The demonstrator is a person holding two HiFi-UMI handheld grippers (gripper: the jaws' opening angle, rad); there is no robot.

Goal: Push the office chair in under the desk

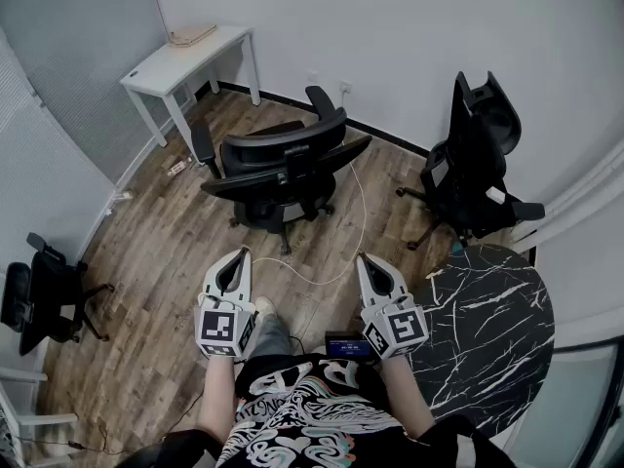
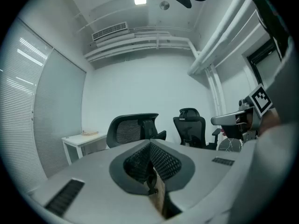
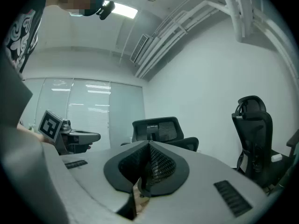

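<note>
Office chair (image 1: 283, 169) stands out on the wood floor, clear of the white desk (image 1: 190, 61), not under it, mesh back toward both grippers. Left gripper (image 1: 237, 261) and right gripper (image 1: 369, 263) have their jaws closed on nothing. They sit beyond the chair from the desk, not touching it. Power strip (image 1: 176, 167) lies by the desk's leg. White cable (image 1: 359, 213) runs along the chair's side away from the desk. Second black chair (image 1: 478, 159) stands well apart from the desk.

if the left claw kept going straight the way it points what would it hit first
Probably the mesh back of the nearest office chair; the left claw points about at it, with nothing seen standing between, though depth is unclear.
</note>
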